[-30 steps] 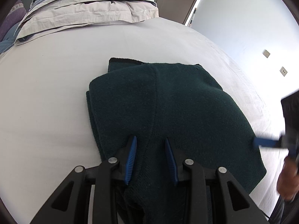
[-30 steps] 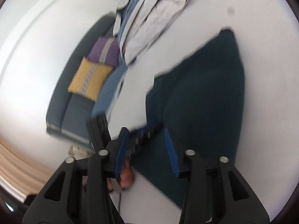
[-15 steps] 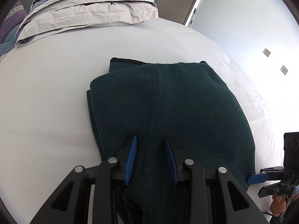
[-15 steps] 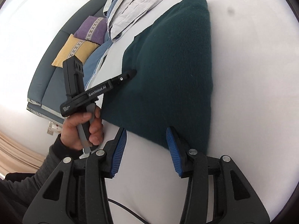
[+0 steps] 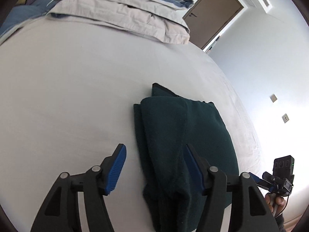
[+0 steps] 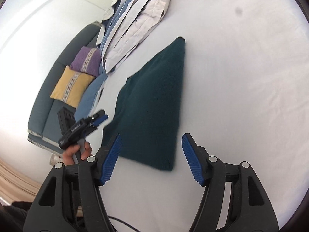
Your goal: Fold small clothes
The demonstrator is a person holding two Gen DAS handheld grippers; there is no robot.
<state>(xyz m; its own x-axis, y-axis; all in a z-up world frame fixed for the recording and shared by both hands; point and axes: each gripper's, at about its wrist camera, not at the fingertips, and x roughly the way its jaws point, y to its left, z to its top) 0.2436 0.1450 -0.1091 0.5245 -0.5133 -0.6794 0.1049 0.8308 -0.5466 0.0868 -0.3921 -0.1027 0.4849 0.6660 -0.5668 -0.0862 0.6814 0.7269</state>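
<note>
The dark green knit top (image 5: 183, 135) lies folded on the white bed (image 5: 67, 96), a bit right of the middle, with its layers stacked and one thin dark edge poking out at the far end. Half a second ago the left tongs (image 5: 154, 166) were squeezed close together on the near edge of the top — now their blue pads (image 5: 115, 168) stand wide apart, and nothing is held between them. The left pad is over bare sheet and the right one is over the cloth, so the top has been let go. The view has also pulled back, so more bed shows on the left than before. The right tongs (image 6: 150, 158) are spread wide too, wider than they were a moment ago, and they hang above the near corner of the top without gripping it. From that side the top looks like a neat flat wedge with straight edges. In the right wrist view the left tongs look blurred, so they seem to be moving away. This most likely means the fold is done and the top is being left where it is — or the hands are getting ready for one more fold. Farther off, a pile of folded bedding (image 5: 125, 15) sits at the far end of the bed. Beyond the bed stand a blue sofa (image 6: 44, 116) with a yellow cushion (image 6: 71, 87) and a purple cushion (image 6: 87, 61), and a brown door (image 5: 212, 17).
</note>
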